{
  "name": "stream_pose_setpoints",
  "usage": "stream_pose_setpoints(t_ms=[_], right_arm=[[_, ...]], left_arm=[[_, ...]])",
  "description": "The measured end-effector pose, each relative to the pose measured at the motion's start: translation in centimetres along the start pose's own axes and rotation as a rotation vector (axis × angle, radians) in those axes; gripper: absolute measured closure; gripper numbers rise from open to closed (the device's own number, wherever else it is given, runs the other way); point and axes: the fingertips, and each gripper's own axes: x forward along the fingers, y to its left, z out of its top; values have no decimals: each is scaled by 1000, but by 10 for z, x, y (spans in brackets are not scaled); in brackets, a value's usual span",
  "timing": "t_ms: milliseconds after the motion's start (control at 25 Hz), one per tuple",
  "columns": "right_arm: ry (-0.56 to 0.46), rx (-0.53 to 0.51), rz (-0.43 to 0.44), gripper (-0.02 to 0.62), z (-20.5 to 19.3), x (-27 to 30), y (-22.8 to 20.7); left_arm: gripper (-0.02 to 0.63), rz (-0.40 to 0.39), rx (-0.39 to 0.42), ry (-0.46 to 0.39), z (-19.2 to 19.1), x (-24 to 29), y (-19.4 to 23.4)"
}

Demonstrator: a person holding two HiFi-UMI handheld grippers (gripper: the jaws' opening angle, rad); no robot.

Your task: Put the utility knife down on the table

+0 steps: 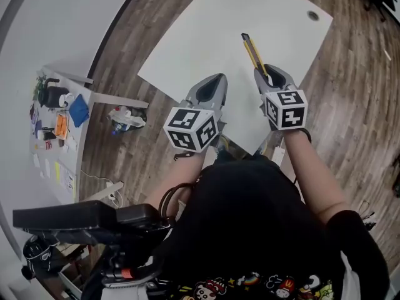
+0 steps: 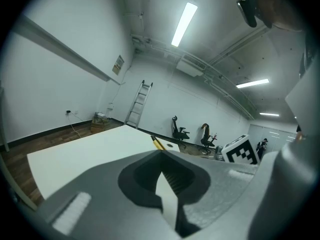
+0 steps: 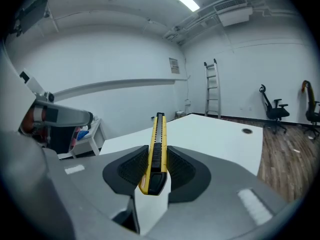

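A yellow and black utility knife (image 3: pixel 156 151) is clamped between the jaws of my right gripper (image 3: pixel 155 171), its tip pointing away over the white table (image 3: pixel 215 139). In the head view the knife (image 1: pixel 253 52) sticks out forward from the right gripper (image 1: pixel 267 75) above the table's (image 1: pixel 206 36) near part. My left gripper (image 1: pixel 215 83) hovers beside it over the table's near edge. Its jaws are shut with nothing between them (image 2: pixel 162 176). The knife's tip (image 2: pixel 158 143) shows just past the left jaws.
A cable hole (image 1: pixel 312 15) sits near the table's far right corner. A side table (image 1: pixel 53 130) with small items stands at the left on the wood floor. A ladder (image 3: pixel 211 89) and office chairs (image 3: pixel 272 109) stand by the far wall.
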Motion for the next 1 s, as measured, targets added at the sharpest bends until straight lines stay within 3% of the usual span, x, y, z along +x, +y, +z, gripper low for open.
stream_pose_setpoints(t_ms=[160, 400, 1000], right_arm=[[80, -35, 46, 459, -27, 36, 15], [195, 14, 57, 458, -72, 82, 23], [368, -92, 82, 459, -120, 109, 36]], left_arm=[[606, 37, -19, 1, -5, -7, 12], [606, 63, -55, 4, -15, -11, 20], [606, 85, -78, 17, -26, -20, 25]])
